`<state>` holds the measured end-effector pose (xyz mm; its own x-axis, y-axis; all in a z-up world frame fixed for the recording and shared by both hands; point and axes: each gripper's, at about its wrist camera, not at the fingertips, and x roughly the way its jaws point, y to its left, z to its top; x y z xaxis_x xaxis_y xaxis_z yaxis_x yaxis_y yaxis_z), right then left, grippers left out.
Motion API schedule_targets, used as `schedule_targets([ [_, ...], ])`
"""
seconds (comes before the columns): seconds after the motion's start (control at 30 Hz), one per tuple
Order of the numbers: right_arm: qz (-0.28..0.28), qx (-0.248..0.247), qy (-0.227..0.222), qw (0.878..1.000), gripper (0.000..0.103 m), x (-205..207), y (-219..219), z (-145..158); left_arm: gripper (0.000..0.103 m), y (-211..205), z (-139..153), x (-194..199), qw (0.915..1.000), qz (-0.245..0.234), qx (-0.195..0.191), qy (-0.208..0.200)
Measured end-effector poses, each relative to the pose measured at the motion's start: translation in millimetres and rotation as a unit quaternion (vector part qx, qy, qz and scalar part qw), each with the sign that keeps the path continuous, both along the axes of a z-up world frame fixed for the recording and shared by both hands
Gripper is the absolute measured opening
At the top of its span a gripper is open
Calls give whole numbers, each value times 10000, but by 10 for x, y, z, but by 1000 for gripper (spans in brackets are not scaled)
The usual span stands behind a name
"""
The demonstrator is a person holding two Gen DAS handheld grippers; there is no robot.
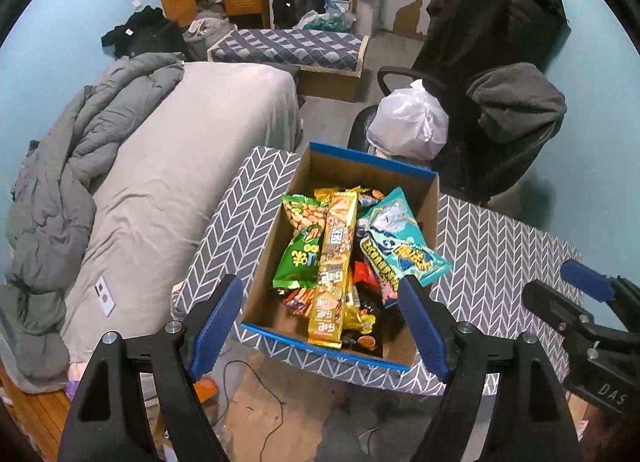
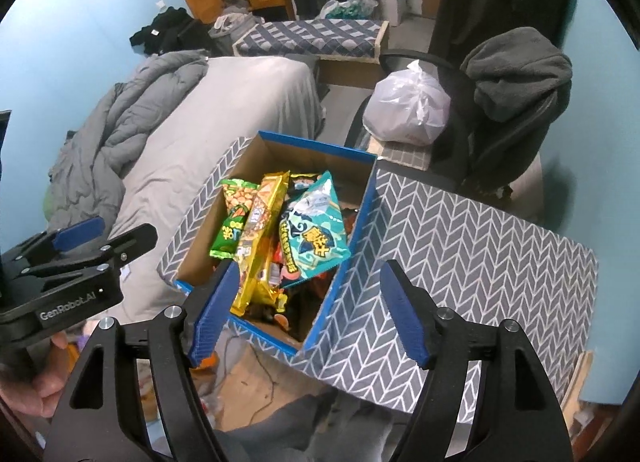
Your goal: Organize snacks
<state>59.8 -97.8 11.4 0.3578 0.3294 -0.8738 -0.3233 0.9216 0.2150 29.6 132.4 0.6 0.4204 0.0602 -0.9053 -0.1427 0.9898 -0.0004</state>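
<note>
Counter (image 1: pixel 500 238), chevron cloth, spreads beneath and ahead of both claws. Cardboard box (image 1: pixel 424 198) on it, directly ahead-below left claw (image 1: pixel 328 316), ahead and slightly left of right claw (image 2: pixel 310 310). Snacks piled inside box, none outside. Long yellow pack (image 1: pixel 334 266) on top, long axis running away from left claw, between its tips in view; left hand nearer. Teal bag (image 2: pixel 316 230) leans toward right claw. Both claws released, nothing gripped.
</note>
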Motion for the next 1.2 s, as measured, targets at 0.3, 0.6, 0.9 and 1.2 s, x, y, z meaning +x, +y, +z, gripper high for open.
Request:
schedule_targets([
  [0.3,-116,-13,17,9999,73,-66,-88,10,81,-46,-18,-77,10000,-37,19,58],
  [0.6,-198,2,-11,9998,73,-95,-136,42,81,-78,42,-101,9999,-90,104,-22],
  [0.9,-230,-44,-27,9997,73,-115,-155,66,81,-84,83,-111,10000,-77,44,-38],
  [1.2,-251,-60,-31,9997,73,-125,-171,84,81,-100,106,-119,9999,-64,88,-43],
])
